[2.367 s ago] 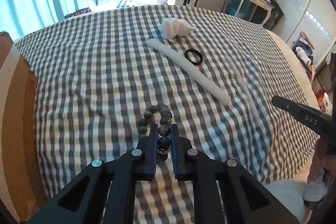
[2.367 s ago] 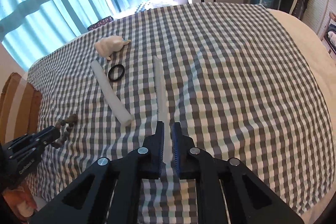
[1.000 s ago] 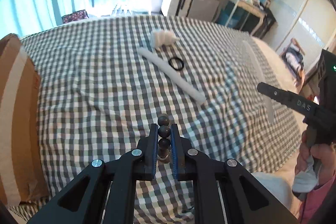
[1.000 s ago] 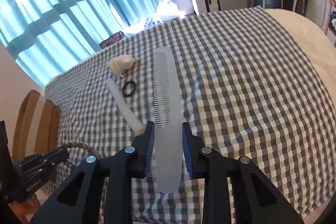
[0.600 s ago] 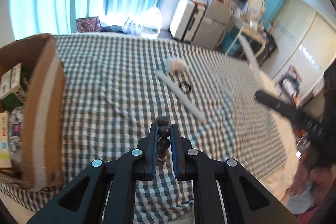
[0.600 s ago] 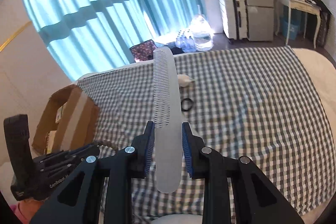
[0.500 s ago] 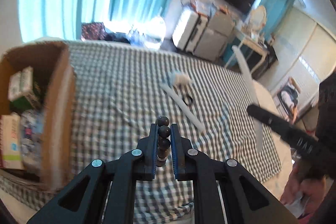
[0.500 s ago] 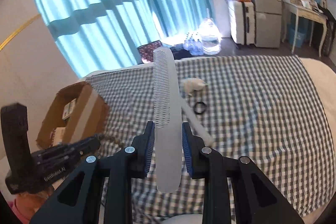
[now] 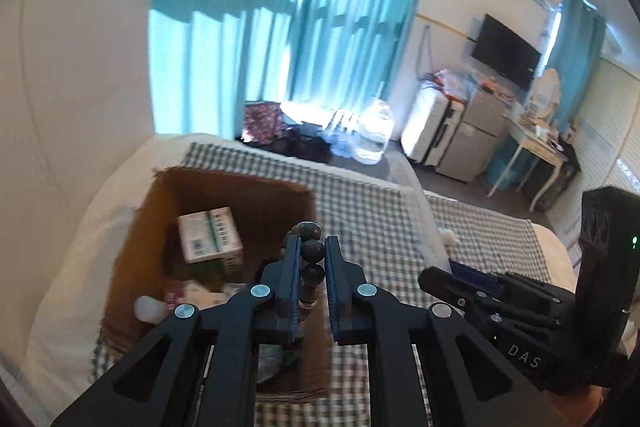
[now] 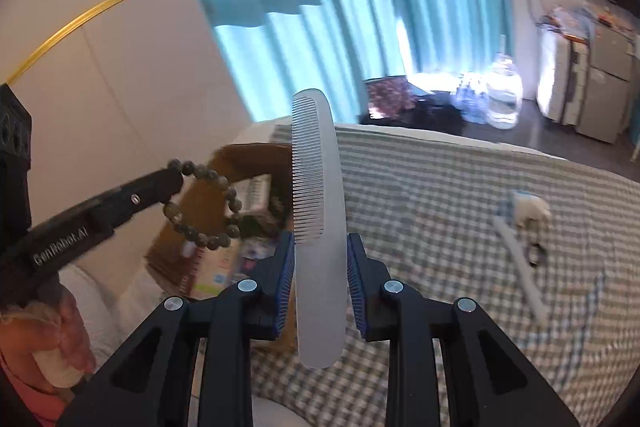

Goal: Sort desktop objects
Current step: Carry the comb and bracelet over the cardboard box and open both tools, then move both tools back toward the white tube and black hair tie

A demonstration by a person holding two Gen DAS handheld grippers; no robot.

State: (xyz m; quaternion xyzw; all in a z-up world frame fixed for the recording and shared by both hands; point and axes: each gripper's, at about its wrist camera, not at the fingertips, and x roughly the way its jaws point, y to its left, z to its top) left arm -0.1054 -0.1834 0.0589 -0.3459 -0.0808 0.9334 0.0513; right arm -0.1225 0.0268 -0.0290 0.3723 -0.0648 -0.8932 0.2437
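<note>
Right wrist view: your right gripper (image 10: 320, 259) clamps the comb (image 10: 318, 227), your left gripper (image 9: 311, 267) pinches the bead bracelet (image 10: 204, 203), both poised for the cardboard box (image 9: 132, 259).

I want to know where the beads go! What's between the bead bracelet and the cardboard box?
Nothing. In the right wrist view the bead bracelet hangs from the left gripper above the cardboard box.

Left wrist view: looked down along its jaws, close above the cardboard box (image 9: 224, 195).
Right wrist view: faced left, box (image 10: 240, 155) farther off.
Shared: box, checked bed (image 9: 360, 203).
</note>
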